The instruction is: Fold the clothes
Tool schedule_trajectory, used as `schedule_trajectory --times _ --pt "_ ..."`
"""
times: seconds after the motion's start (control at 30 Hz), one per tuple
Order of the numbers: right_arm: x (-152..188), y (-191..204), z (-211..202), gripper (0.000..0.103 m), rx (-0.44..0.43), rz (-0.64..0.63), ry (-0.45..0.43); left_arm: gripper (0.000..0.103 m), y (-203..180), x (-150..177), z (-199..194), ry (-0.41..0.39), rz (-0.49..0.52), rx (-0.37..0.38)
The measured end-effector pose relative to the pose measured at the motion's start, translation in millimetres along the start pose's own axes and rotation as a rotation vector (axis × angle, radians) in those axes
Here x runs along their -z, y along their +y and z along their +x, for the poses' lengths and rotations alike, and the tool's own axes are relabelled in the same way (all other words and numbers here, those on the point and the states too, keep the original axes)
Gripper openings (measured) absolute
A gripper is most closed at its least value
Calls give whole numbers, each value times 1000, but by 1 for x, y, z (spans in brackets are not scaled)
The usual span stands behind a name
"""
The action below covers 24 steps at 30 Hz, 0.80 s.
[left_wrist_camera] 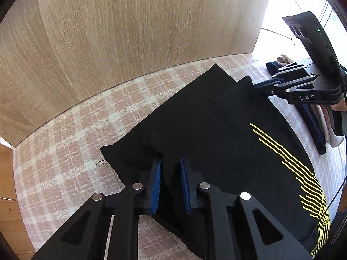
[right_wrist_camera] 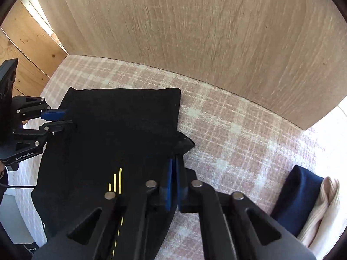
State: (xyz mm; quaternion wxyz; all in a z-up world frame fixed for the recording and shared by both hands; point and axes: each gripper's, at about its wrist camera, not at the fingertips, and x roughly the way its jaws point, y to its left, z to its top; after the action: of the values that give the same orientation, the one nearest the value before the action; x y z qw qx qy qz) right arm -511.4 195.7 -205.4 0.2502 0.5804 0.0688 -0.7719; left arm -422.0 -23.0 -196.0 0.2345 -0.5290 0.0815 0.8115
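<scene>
Black garment (left_wrist_camera: pixel 206 130) on plaid cloth (left_wrist_camera: pixel 65 151); right gripper (right_wrist_camera: pixel 174 162) pinches its edge, left gripper (left_wrist_camera: pixel 170 169) apparently open over it.

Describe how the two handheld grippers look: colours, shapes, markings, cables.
The left gripper and right gripper are both matte black linkage frames with triangular cut-outs and round silver pivot pins. Their fingers carry ribbed blue pads. Seen from the opposite wrist views, the right gripper's body reads "DAS" in white and the left's reads "GenRobot.AI". A thin black cable trails from the left gripper.
</scene>
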Motion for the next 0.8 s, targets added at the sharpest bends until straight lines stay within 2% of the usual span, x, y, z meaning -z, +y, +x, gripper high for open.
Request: schedule_trajectory --times 0.17,0.27,0.4,0.47,0.57,0.6,0.7,0.8 --pt "1 3 -18 3 -16 -4 -65 8 -1 2 -9 -41 -11 -5" --pt "-2 10 -33 3 -9 -34 -100 8 3 3 -26 -98 -43 1" --pt "-13 17 -45 3 -4 -61 -140 8 13 0 -46 -148 -56 -53" --pt "-22 20 -42 3 -6 -68 -141 8 22 -3 -50 -151 -68 -80" --pt "-31 24 -30 3 6 -91 -124 8 40 0 -49 -140 -121 -61" --pt "-32 25 -26 3 12 -98 -119 5 40 1 -48 -134 -131 -39" --pt "-30 27 -16 3 26 -111 -96 7 37 6 -42 -115 -156 34" --pt "-28 28 -11 3 45 -133 -96 9 24 4 -37 -71 -84 -38"
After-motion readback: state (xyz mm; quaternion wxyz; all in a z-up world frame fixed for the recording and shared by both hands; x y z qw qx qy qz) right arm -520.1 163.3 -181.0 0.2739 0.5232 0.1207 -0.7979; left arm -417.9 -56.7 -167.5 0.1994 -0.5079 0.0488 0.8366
